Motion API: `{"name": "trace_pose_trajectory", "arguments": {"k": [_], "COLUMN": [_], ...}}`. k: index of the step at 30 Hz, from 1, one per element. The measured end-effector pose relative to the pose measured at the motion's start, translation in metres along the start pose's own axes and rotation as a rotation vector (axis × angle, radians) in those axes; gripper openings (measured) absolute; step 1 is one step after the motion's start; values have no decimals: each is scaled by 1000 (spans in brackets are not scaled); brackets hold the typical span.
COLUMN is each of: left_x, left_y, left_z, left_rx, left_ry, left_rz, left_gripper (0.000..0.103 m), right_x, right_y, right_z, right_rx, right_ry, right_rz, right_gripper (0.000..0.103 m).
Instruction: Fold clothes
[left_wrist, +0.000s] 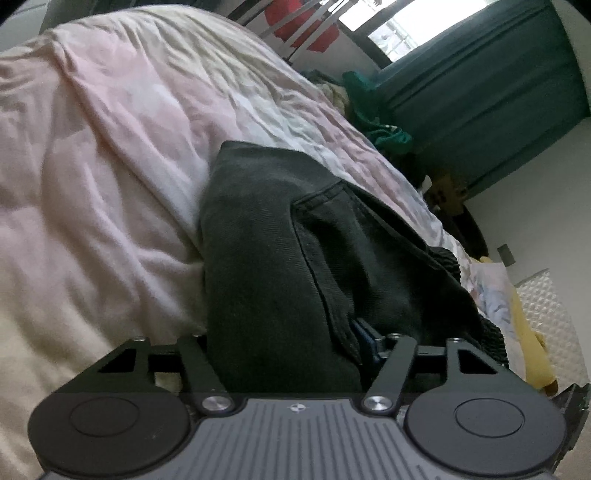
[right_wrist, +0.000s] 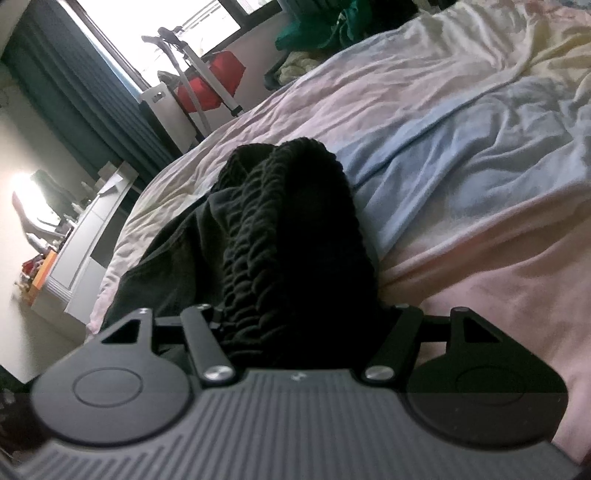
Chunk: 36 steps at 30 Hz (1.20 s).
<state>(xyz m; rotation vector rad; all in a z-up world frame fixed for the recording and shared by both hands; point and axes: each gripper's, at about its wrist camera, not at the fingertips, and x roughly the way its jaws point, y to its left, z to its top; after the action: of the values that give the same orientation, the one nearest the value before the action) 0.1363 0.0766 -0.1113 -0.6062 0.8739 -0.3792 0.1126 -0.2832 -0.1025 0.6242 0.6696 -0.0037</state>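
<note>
A dark green-black garment (left_wrist: 280, 251) with a stitched pocket lies on the pastel bedspread (left_wrist: 110, 147). It looks like trousers or shorts. My left gripper (left_wrist: 291, 343) is shut on its near edge, and the cloth covers the fingertips. In the right wrist view the same garment's black elastic ribbed waistband (right_wrist: 288, 229) bunches up between the fingers. My right gripper (right_wrist: 299, 325) is shut on that waistband. The rest of the garment (right_wrist: 166, 258) drapes off to the left. The fingertips of both grippers are hidden by fabric.
The bedspread (right_wrist: 461, 147) is wrinkled with pink, cream and blue patches. A pile of green clothes (left_wrist: 380, 122) sits at the far bed edge. Teal curtains (left_wrist: 480, 103), a window, a drying rack with a red item (right_wrist: 210, 85) and a white cabinet (right_wrist: 88, 236) stand beyond the bed.
</note>
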Motion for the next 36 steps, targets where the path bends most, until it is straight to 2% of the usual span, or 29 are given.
{"name": "trace_pose_trajectory", "arguments": {"k": [4,7,21,30,36], "left_x": [-12,-21,-60,-66,-66], "left_y": [-6,-7,-20,-46,-72], "left_z": [-7,-12,-34,-30,-22], "left_rx": [16,11,22,58,91], "left_ry": [-29,-45,-120,-184,-182], "left_rz": [-2,-12,0,31,36], "left_gripper": [47,43,40,39,39], "right_x": [-6,-15,-41,-48,-55], "right_y": [5,12,21,13,5], "right_z": [-1,-3,-2,12,24], "right_rx": [-41,-69,-74,-28,1], "right_ry": [-23,-37,-70,-80,-115], "right_rz": [-2,3,79,164,194], "right_gripper": [64,62,60,57,56]}}
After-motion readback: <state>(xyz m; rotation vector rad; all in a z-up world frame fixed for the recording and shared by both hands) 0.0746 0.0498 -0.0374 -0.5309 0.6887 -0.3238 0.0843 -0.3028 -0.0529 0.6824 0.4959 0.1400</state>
